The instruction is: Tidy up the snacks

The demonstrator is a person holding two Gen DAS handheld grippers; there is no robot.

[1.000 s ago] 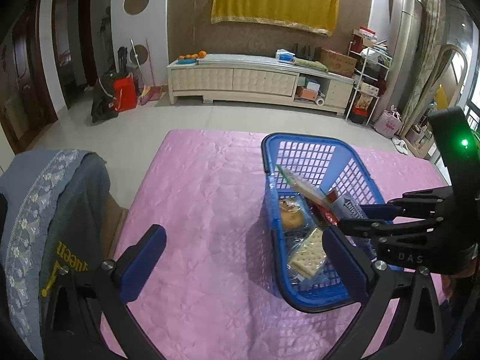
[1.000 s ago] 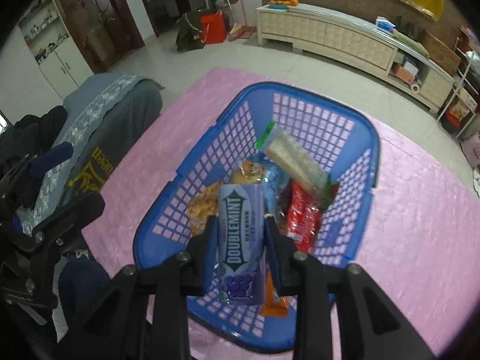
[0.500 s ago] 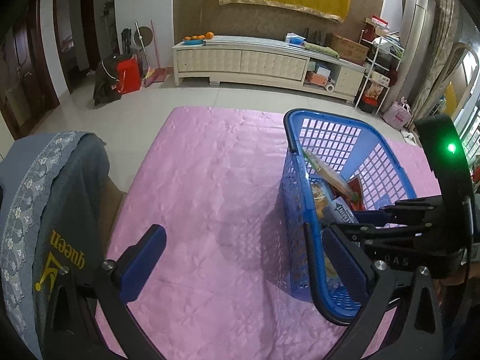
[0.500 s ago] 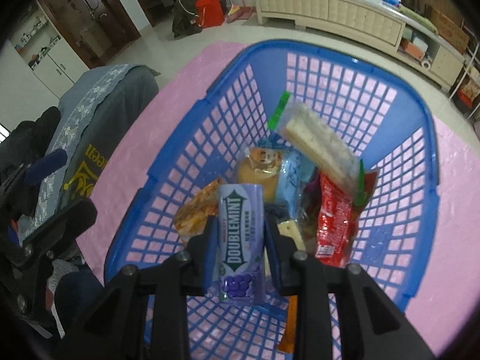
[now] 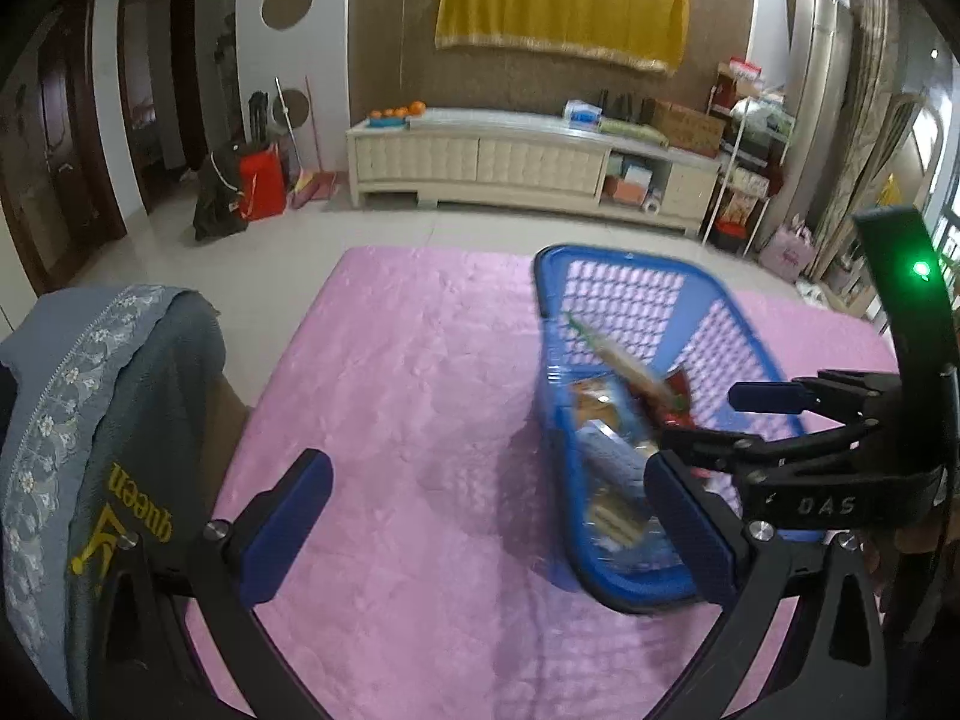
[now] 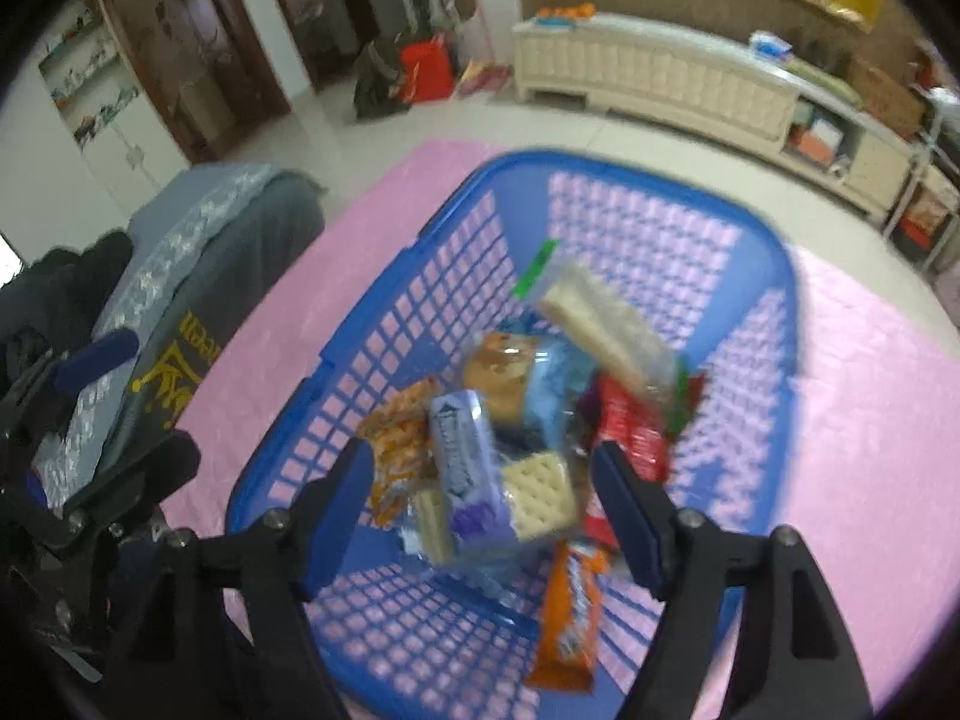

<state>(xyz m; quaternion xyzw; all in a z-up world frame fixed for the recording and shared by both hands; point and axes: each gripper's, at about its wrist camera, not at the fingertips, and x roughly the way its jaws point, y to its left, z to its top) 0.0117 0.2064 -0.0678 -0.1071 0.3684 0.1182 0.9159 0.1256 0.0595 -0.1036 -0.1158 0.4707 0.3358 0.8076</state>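
A blue plastic basket point(image 6: 420, 324) stands on the pink tablecloth point(image 5: 390, 390) and holds several snack packs. My right gripper point(image 6: 483, 480) hovers over its near end, jaws opening. The purple Doublemint pack point(image 6: 465, 462) lies loose between the pads, touching neither, on a cracker pack point(image 6: 540, 492). An orange bar point(image 6: 570, 618), a red pack point(image 6: 636, 438) and a long wafer pack point(image 6: 606, 324) lie around it. My left gripper point(image 5: 485, 468) is open and empty over the cloth, just left of the basket point(image 5: 624, 255). The right gripper point(image 5: 717, 417) shows above the basket's right side.
A chair with a grey lace-trimmed cover point(image 5: 90, 420) stands at the table's left edge. Beyond the table are tiled floor and a long cream cabinet point(image 5: 510, 162) against the far wall. Pink cloth lies bare to the left of the basket.
My right jaws have spread and let go of the Doublemint pack, which has dropped onto the snacks in the basket. The left gripper stays open.
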